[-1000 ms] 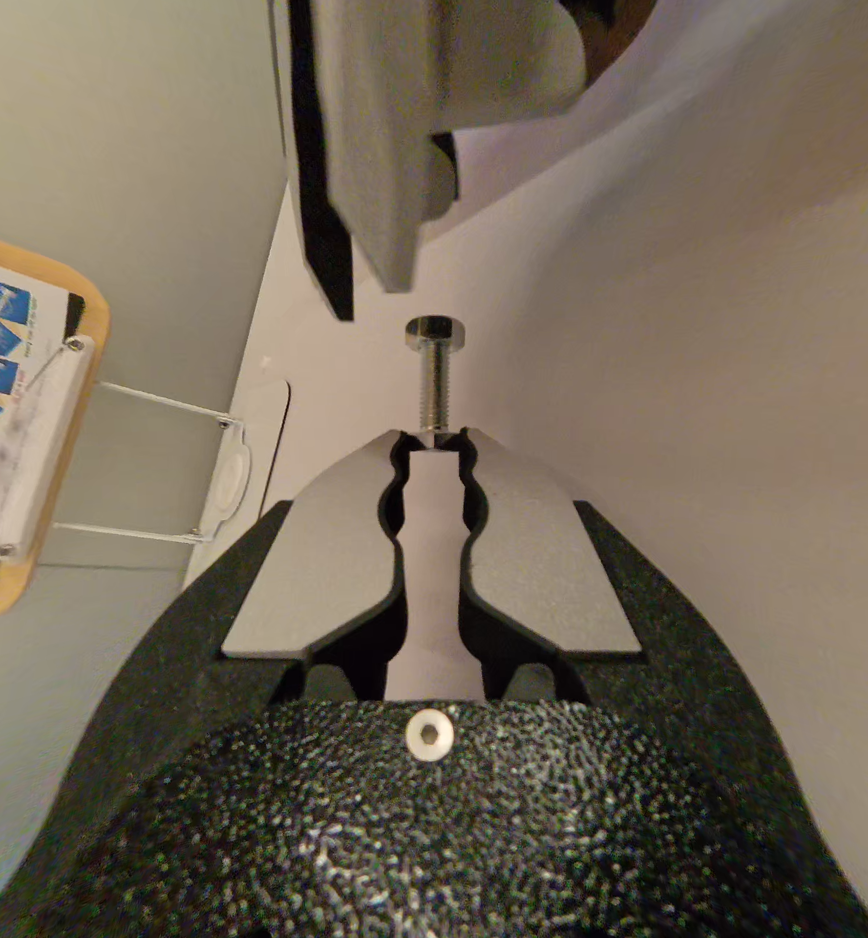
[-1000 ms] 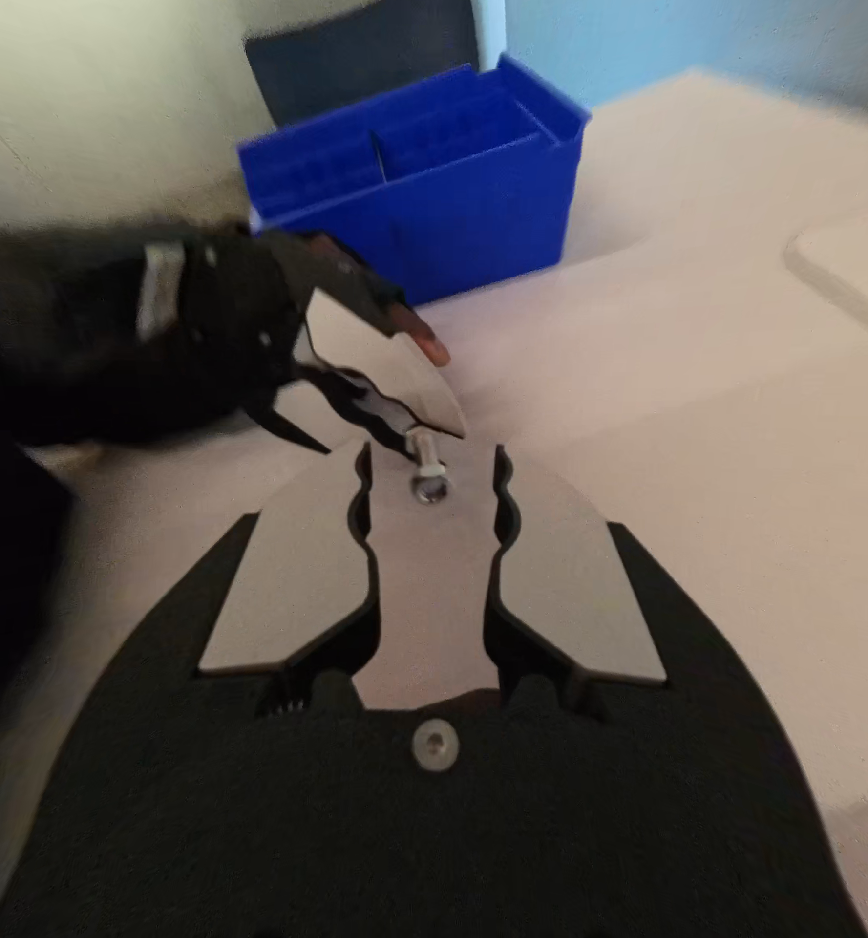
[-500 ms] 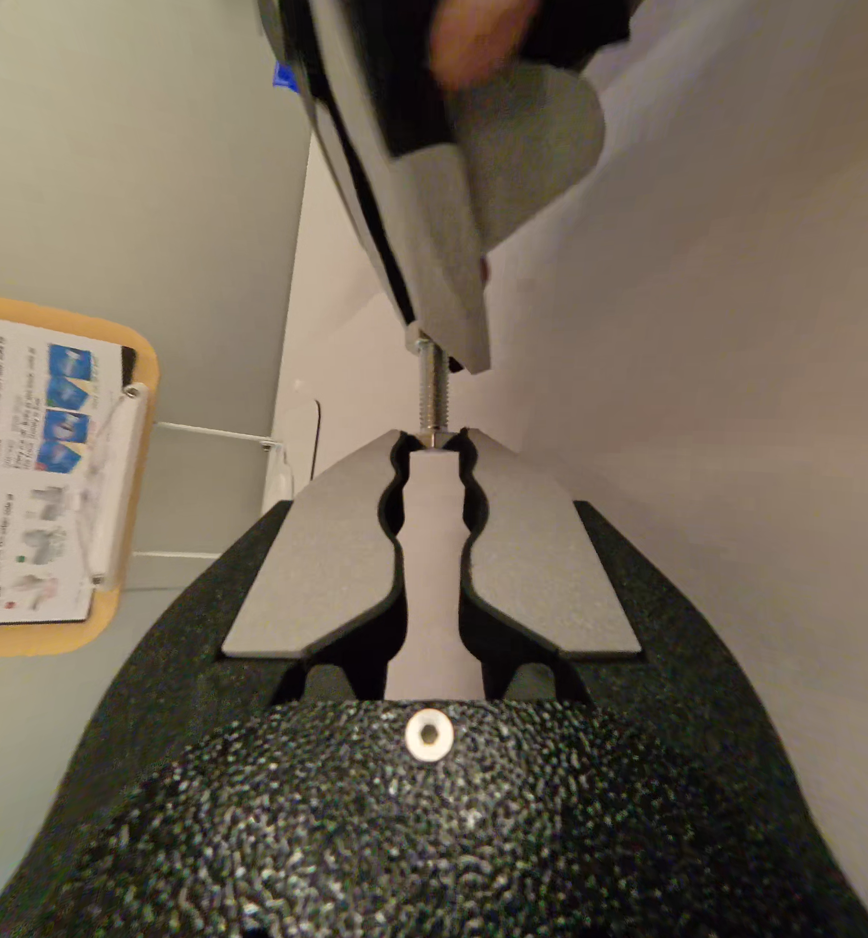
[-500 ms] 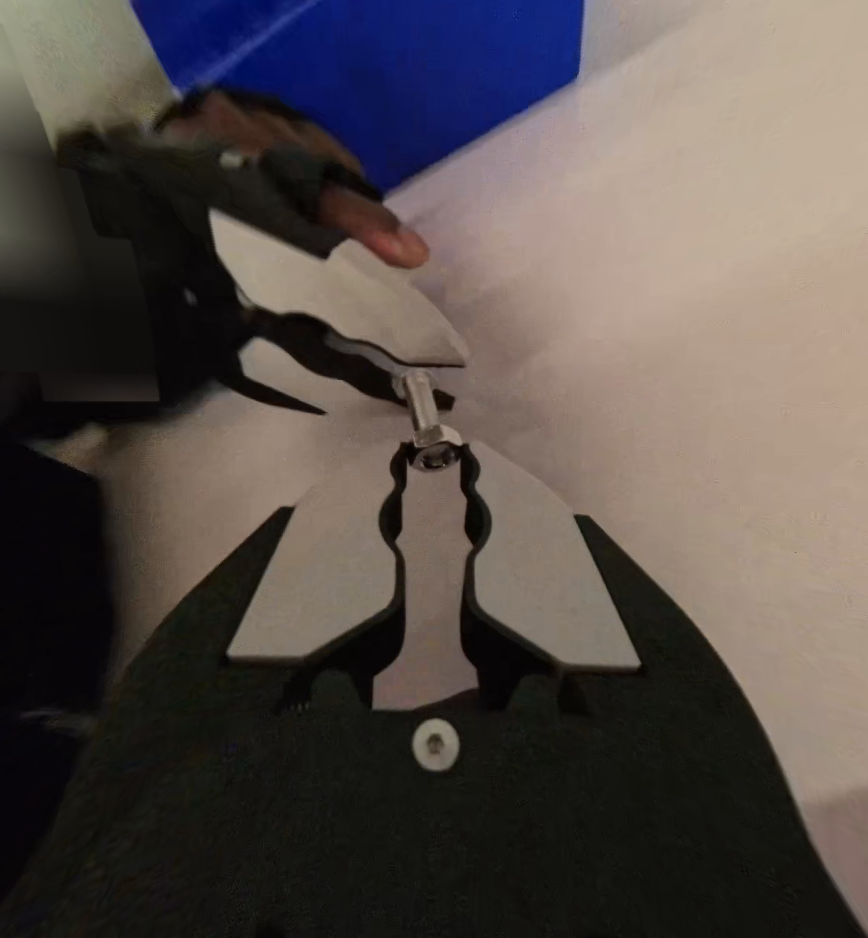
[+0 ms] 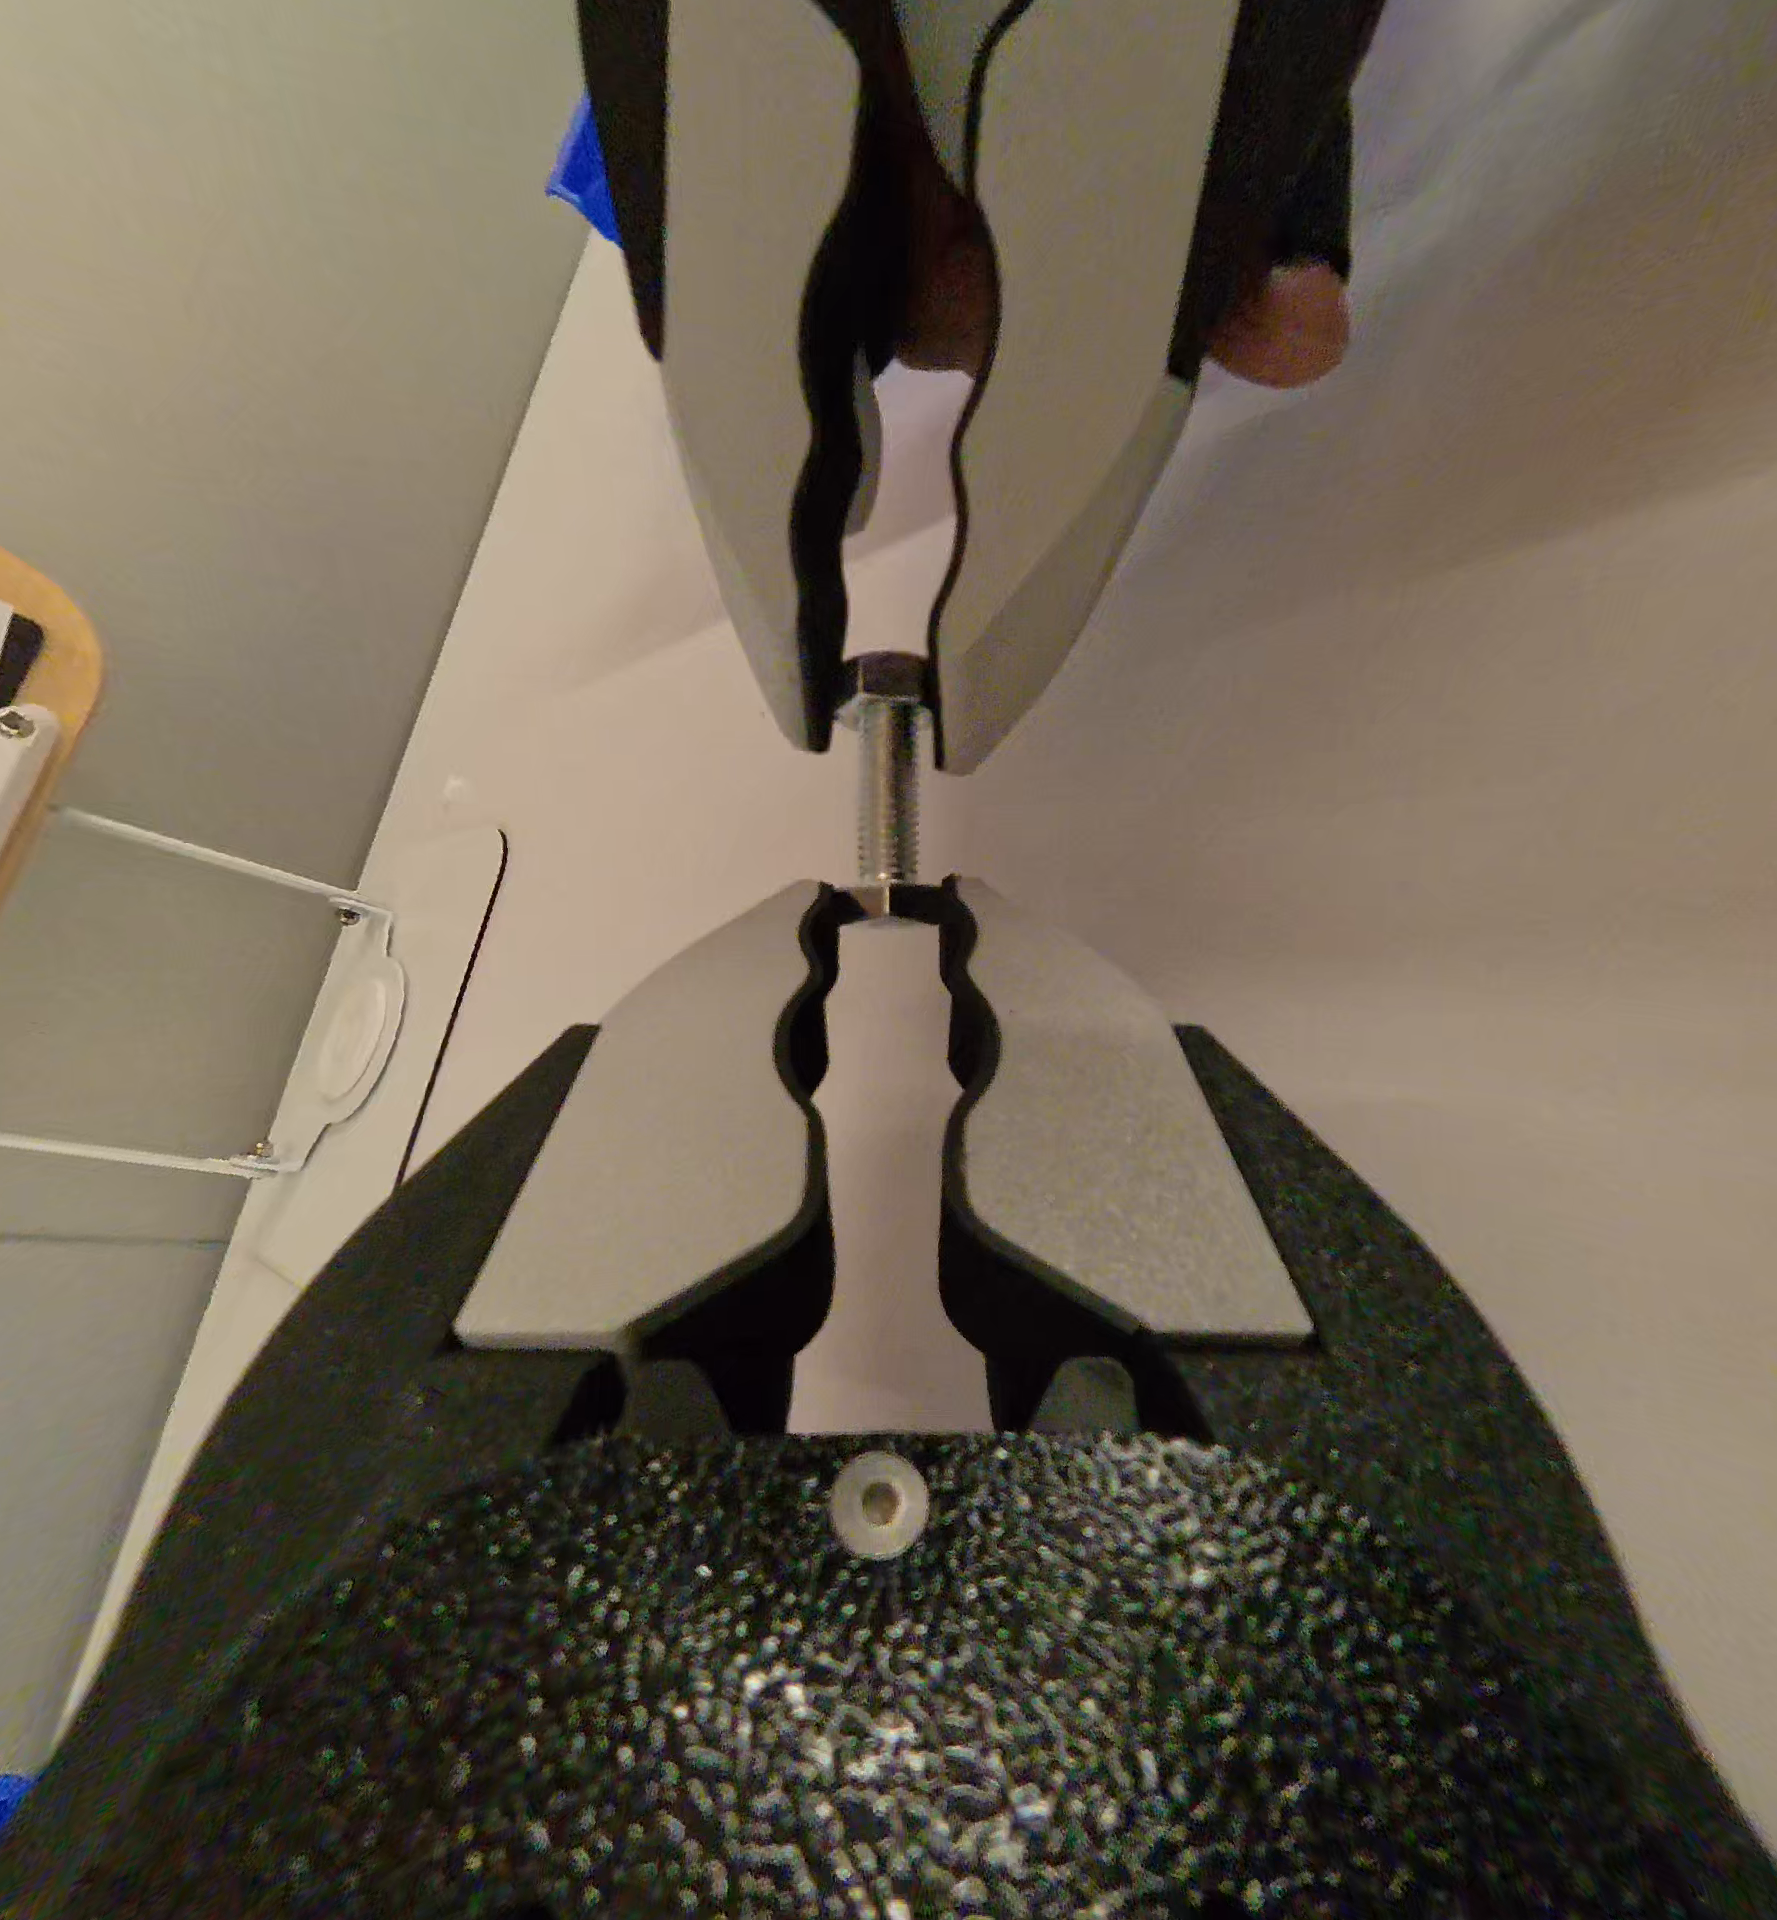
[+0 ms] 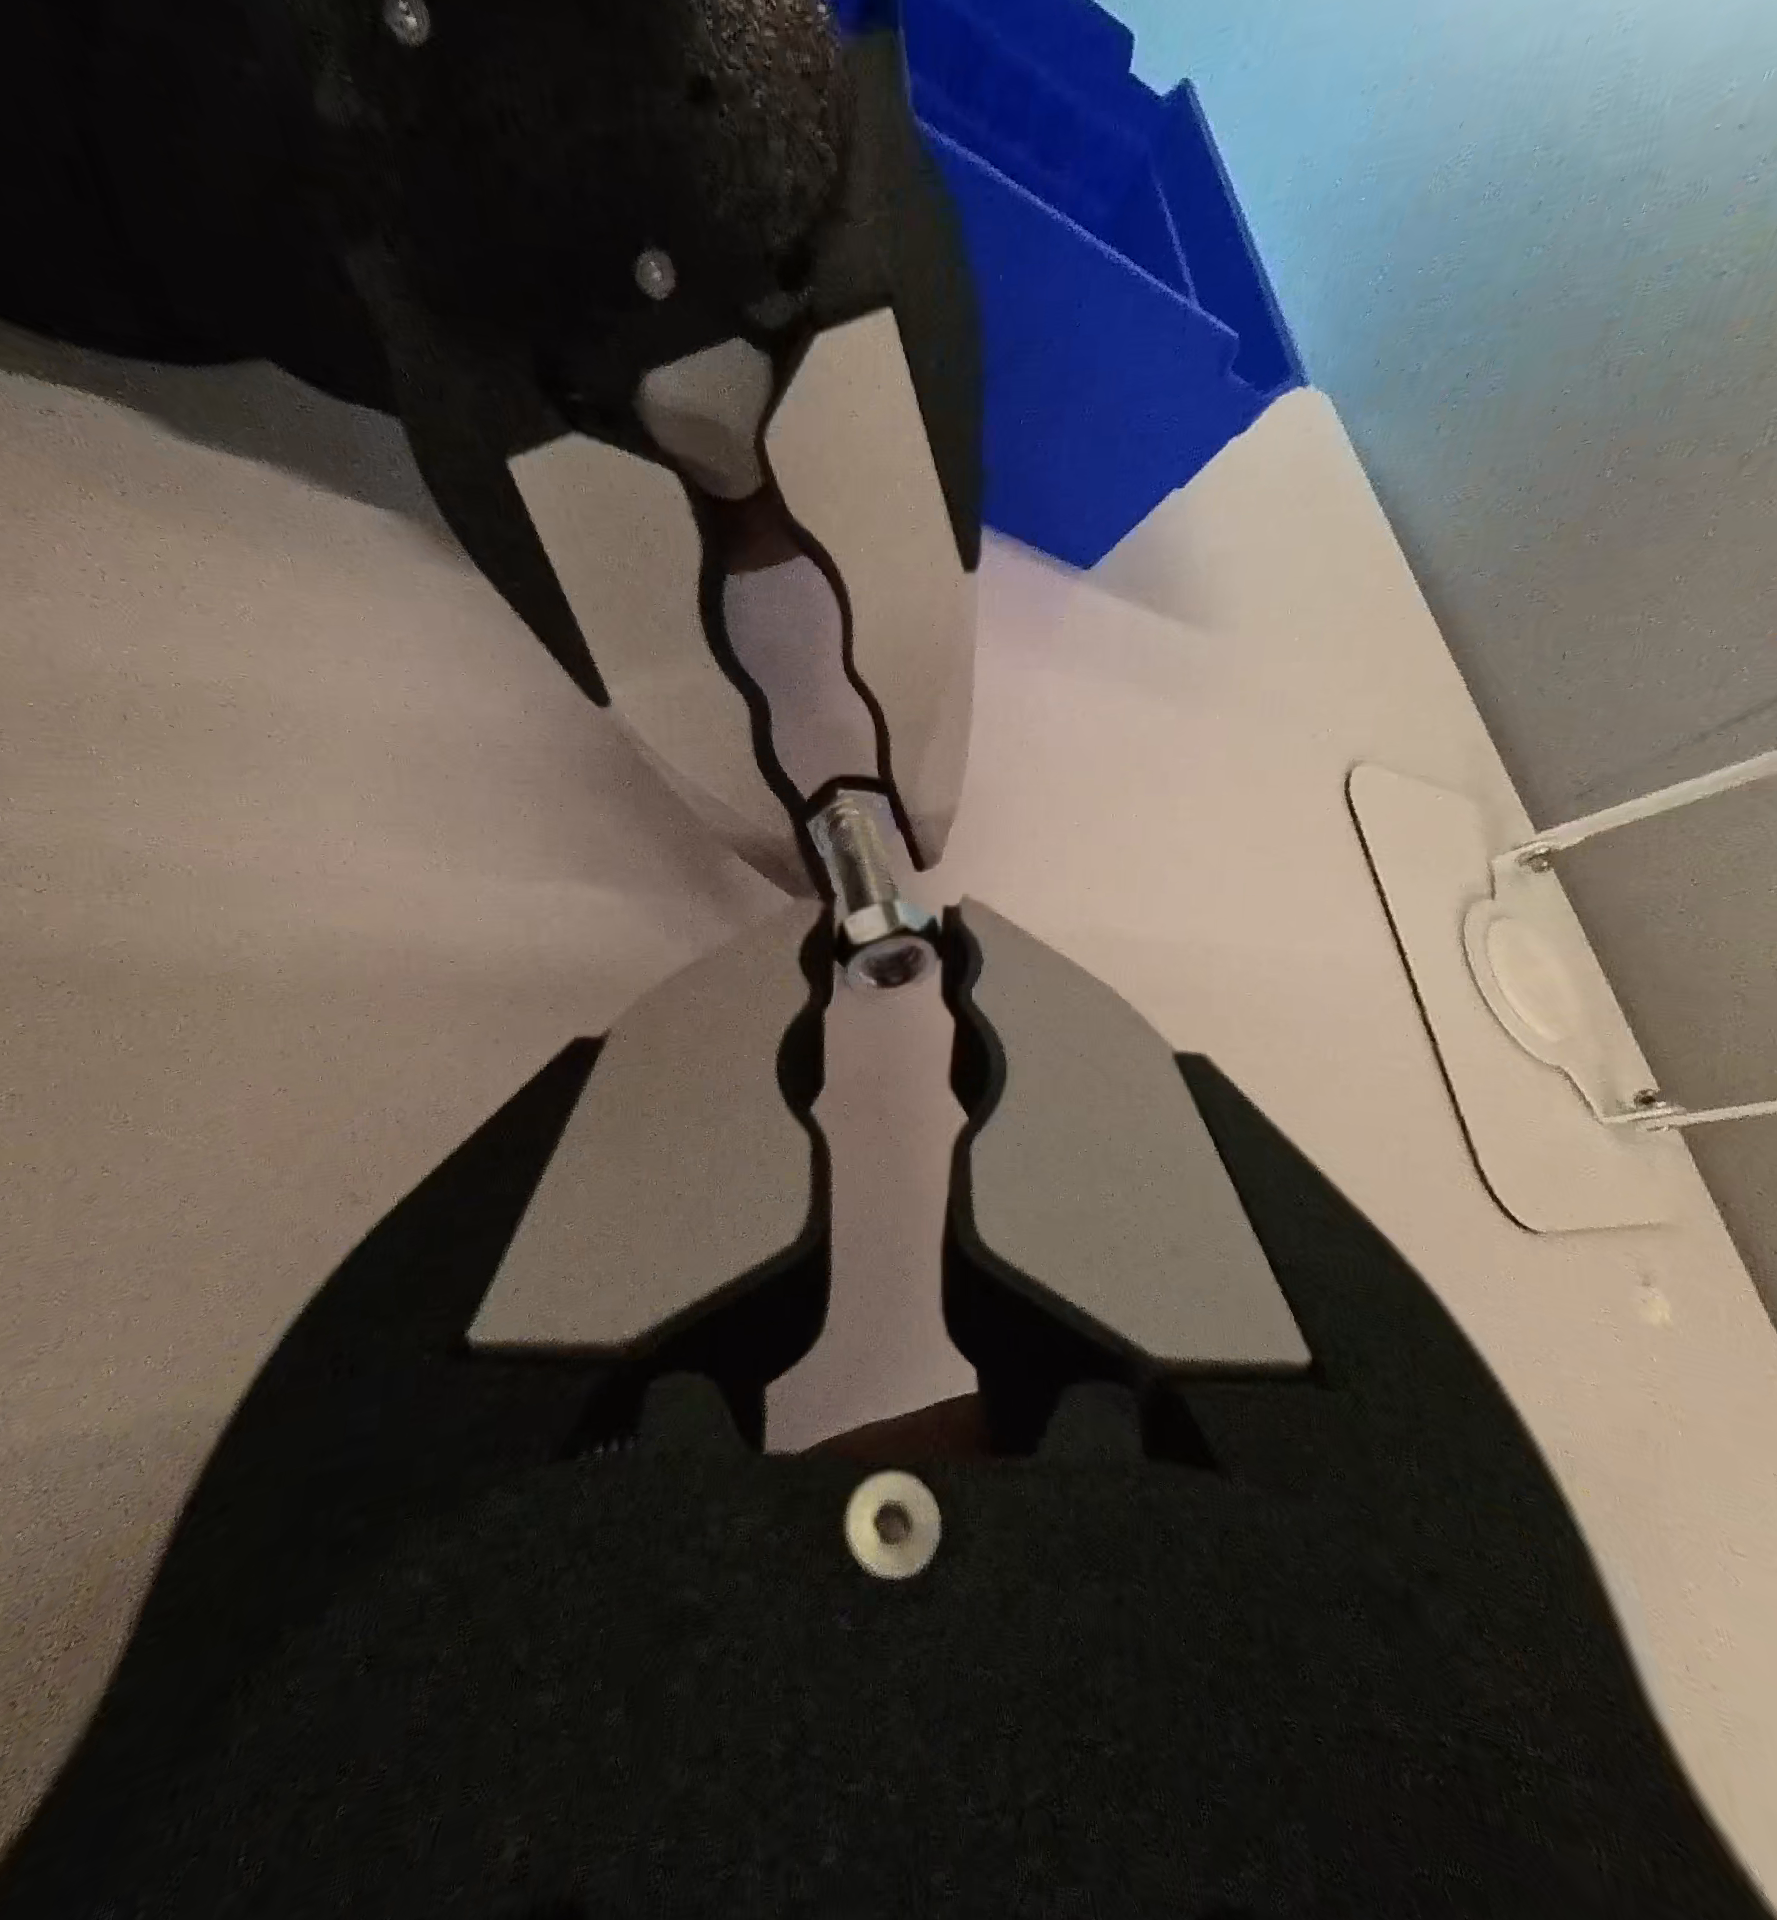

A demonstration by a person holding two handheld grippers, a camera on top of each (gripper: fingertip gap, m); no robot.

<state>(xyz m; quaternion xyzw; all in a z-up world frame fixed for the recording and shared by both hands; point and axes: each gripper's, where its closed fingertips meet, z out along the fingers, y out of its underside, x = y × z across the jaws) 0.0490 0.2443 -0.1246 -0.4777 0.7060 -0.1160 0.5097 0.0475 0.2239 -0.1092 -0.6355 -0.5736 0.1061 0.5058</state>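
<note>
A silver hex bolt (image 5: pixel 889 800) spans the gap between my two grippers above the white table (image 5: pixel 1383 831). My left gripper (image 5: pixel 882 896) is shut on a hex nut (image 5: pixel 868 904) sitting on the bolt's threaded end. My right gripper (image 5: pixel 882 717) faces it from the far side, shut on the bolt's hex head (image 5: pixel 884 675). In the right wrist view my right gripper (image 6: pixel 884 930) grips the head (image 6: pixel 879 951). The shaft (image 6: pixel 856 868) runs away into the left gripper (image 6: pixel 858 831), which pinches the nut (image 6: pixel 834 821).
A blue bin (image 6: pixel 1071 312) stands on the table behind the left gripper. A white wire stand with a foot plate (image 6: pixel 1528 977) sits at the table edge, carrying a wooden board with papers (image 5: pixel 63 644). A person's fingertips (image 5: pixel 1279 322) show on the right gripper. My two grippers' fingertips are within a few centimetres of each other.
My right gripper came up to the bolt, closed on its head, and has since turned about the bolt's axis. My left gripper kept its hold on the nut end.
</note>
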